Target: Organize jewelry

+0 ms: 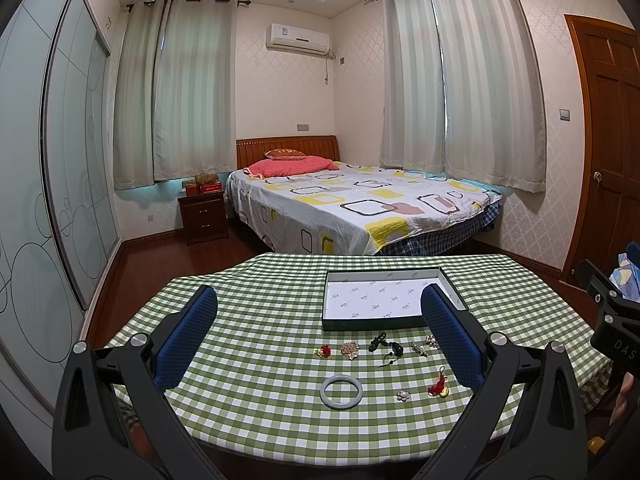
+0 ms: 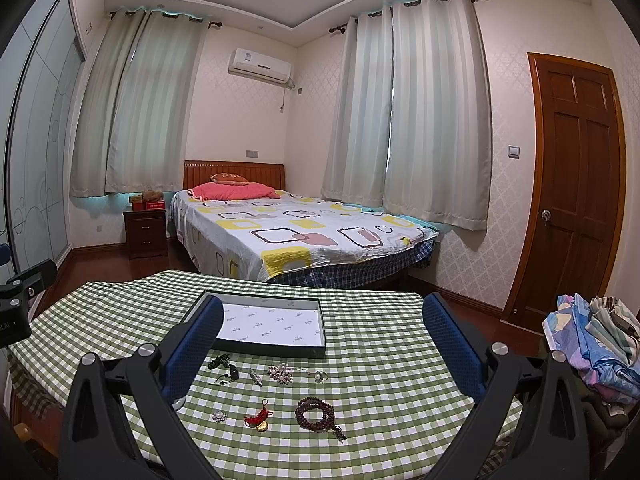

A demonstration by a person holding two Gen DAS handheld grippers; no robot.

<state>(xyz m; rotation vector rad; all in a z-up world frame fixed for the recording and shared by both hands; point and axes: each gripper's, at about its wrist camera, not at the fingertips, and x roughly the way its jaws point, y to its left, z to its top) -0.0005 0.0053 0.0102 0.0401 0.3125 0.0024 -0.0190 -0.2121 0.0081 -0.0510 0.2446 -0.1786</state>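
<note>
Several jewelry pieces lie on a green checked tablecloth [image 1: 260, 420] in front of a shallow dark box [image 1: 384, 274] lined with white paper, empty inside. In the left wrist view I see a pale bangle [image 1: 341, 391], a red knot charm [image 1: 438, 385], a pearl flower [image 1: 403, 395], a small red ornament [image 1: 323, 351], a pink brooch [image 1: 349, 350] and a dark cord piece [image 1: 386, 346]. The right wrist view adds a brown bead bracelet [image 2: 316, 414] and a pearl brooch [image 2: 281, 373] near the box [image 2: 266, 346]. My left gripper [image 1: 318, 318] and right gripper [image 2: 322, 320] hang open above the table, holding nothing.
A bed [image 1: 360, 204] stands beyond the table, with a nightstand [image 1: 203, 216] at its left. A wooden door [image 2: 576, 184] is on the right wall. Folded cloth [image 2: 596, 340] is piled at the table's right. The other gripper's body [image 1: 612, 320] shows at the right edge.
</note>
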